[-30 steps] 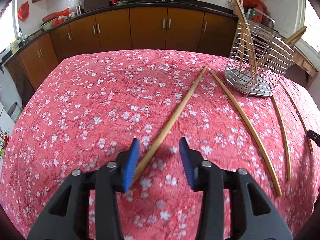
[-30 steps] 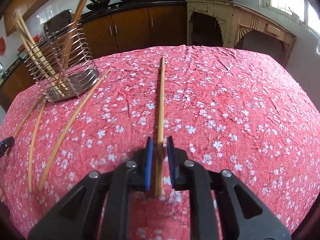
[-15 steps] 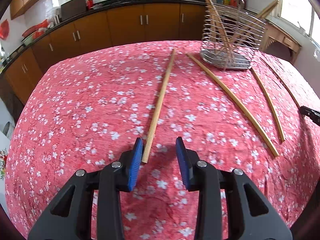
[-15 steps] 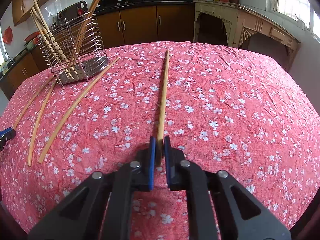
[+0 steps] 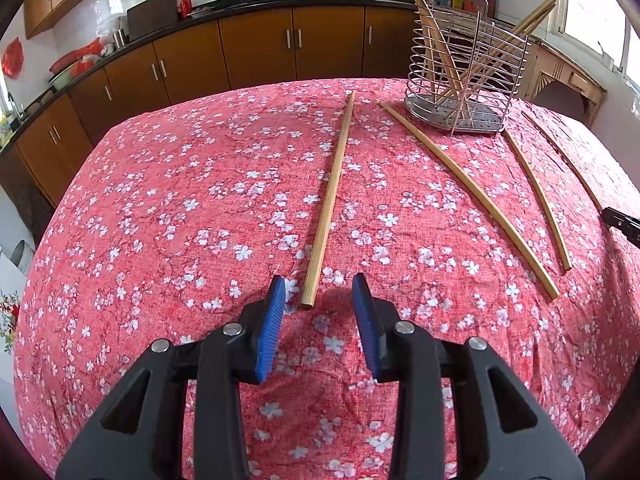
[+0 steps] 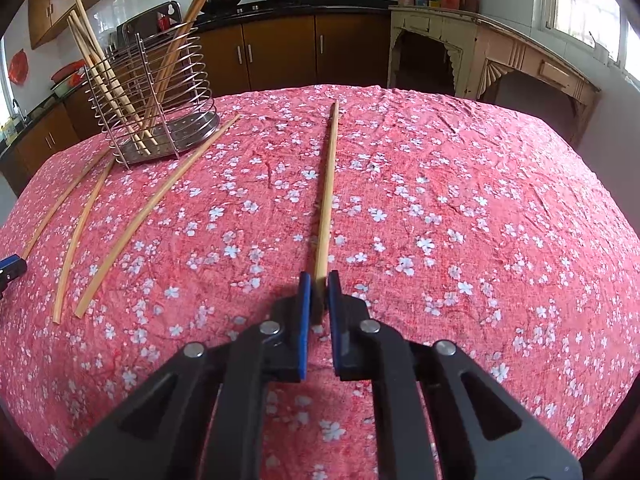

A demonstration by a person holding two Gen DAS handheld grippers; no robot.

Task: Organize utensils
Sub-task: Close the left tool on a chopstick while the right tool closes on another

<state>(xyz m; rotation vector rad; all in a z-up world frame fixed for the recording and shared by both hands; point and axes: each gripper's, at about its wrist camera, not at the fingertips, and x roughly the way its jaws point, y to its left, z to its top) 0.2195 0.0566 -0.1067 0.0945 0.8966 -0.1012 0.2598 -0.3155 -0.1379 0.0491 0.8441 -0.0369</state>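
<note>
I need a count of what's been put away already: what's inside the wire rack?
The wire rack holds several wooden chopsticks leaning upright; its wires and their overlap hide the exact count.

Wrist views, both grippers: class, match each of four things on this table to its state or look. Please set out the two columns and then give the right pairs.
Column one:
1. left gripper
2. right gripper
3. wire holder
4. tablecloth

Column two:
A. jaws shut on a chopstick that lies along the cloth
B. red with white blossoms
C. jaws open, clear of the loose chopstick ahead
D. stands with several chopsticks leaning inside it

Pairs: 1-C, 2-A, 3-D, 4-B.
</note>
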